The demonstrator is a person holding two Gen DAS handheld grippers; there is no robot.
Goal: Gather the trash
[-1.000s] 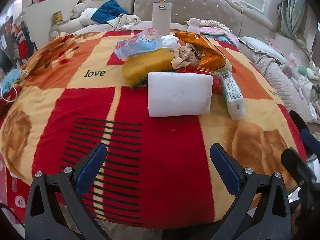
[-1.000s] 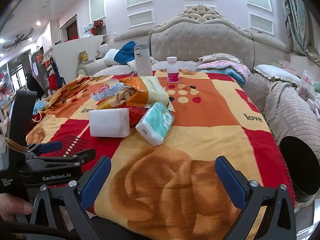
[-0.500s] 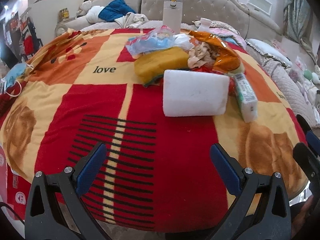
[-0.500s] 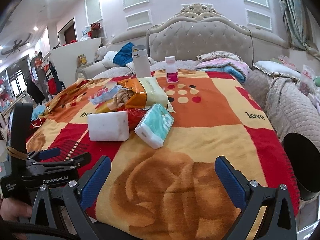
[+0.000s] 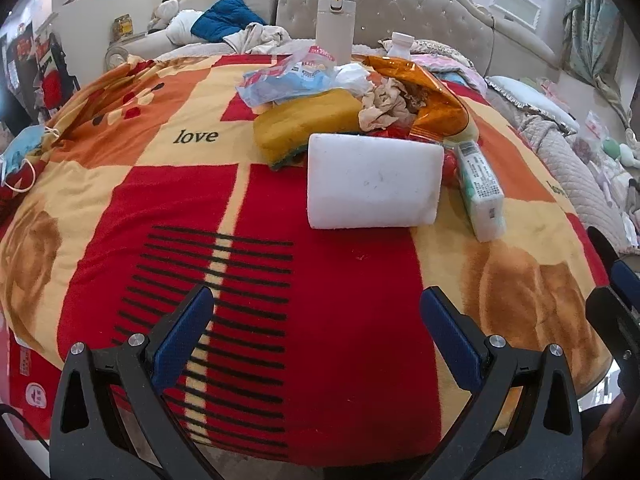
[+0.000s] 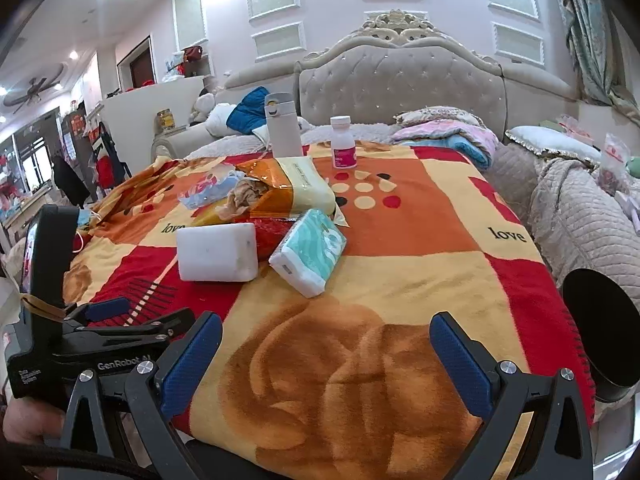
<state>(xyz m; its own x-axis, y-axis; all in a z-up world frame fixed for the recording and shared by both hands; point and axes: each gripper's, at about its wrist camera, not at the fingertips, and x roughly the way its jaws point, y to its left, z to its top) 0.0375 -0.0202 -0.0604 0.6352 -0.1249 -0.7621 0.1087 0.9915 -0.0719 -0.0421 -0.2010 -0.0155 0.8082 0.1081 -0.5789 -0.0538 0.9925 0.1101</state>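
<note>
A pile lies on the red, orange and yellow blanket: a white foam block, a yellow sponge, crumpled brown paper, an orange wrapper, a blue-white plastic bag and a tissue pack. My left gripper is open and empty, short of the block. My right gripper is open and empty, low at the blanket's near edge. The block and the tissue pack also show in the right wrist view, with the left gripper at left.
A beige flask and a small white bottle with pink label stand at the far side. A black round bin sits off the right edge. A face mask lies at the left edge. A tufted sofa is behind.
Both grippers have moved a little forward toward the pile; the left one has also shifted left, so the block sits further right in its view. Both jaws stay open.
</note>
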